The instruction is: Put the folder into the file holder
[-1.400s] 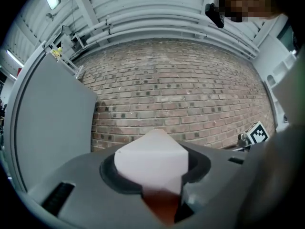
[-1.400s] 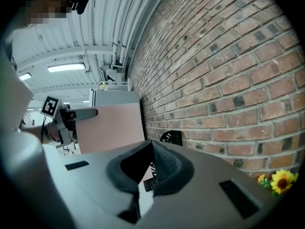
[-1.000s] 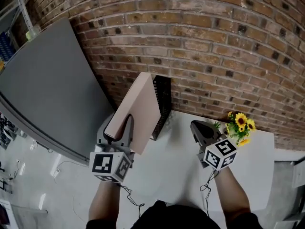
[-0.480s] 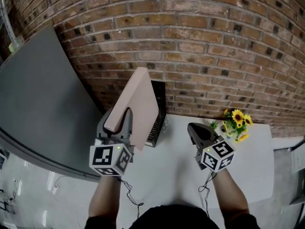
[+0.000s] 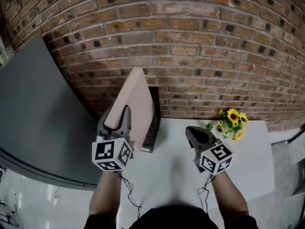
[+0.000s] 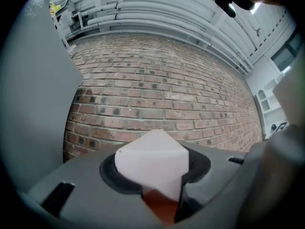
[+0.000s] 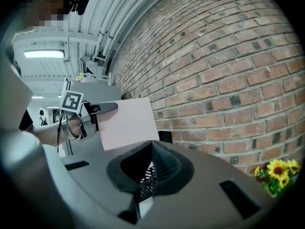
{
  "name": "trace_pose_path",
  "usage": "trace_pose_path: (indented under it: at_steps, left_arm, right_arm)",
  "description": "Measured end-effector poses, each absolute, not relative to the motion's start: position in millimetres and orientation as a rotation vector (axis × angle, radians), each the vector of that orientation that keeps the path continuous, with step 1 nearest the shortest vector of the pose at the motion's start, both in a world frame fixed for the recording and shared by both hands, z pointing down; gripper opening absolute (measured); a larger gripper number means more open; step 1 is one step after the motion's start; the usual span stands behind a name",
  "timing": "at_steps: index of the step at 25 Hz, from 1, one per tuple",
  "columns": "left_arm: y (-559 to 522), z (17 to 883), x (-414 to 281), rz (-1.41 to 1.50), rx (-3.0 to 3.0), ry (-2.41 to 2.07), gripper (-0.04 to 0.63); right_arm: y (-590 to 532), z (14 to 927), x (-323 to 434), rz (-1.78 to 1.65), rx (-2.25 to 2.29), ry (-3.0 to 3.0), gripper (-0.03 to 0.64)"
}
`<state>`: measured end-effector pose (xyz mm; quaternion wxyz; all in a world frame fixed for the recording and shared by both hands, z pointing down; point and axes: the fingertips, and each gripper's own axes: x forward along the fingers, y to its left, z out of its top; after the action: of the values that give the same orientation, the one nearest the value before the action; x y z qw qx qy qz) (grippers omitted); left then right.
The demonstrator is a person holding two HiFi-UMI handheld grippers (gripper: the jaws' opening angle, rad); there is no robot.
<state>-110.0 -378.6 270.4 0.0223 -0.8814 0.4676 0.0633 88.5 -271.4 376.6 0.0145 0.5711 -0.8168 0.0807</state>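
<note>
Beside black mesh file holder (image 5: 151,128), left gripper (image 5: 124,114) clamps flat pink folder (image 5: 138,97).

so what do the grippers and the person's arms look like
The left gripper and right gripper are dark grey with curved jaws. Each carries a white cube with black square markers and trails a thin black cable. The forearms are bare, no sleeves showing. A silvery band circles the left wrist.

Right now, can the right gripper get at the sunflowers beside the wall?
Probably yes. The right gripper is shut and holds nothing, and only bare white table lies between it and the sunflowers; the folder and file holder are on its other side.
</note>
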Motion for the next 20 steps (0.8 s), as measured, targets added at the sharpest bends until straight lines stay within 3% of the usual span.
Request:
trace_pose_path:
  at_steps: [20]
  left_arm:
    - [-419.8,299.8,-79.4,0.19,-2.704,1.554,0.175]
  right_arm:
    - [-282.9,392.2,96.3,0.306,1.81,-2.509,0.003]
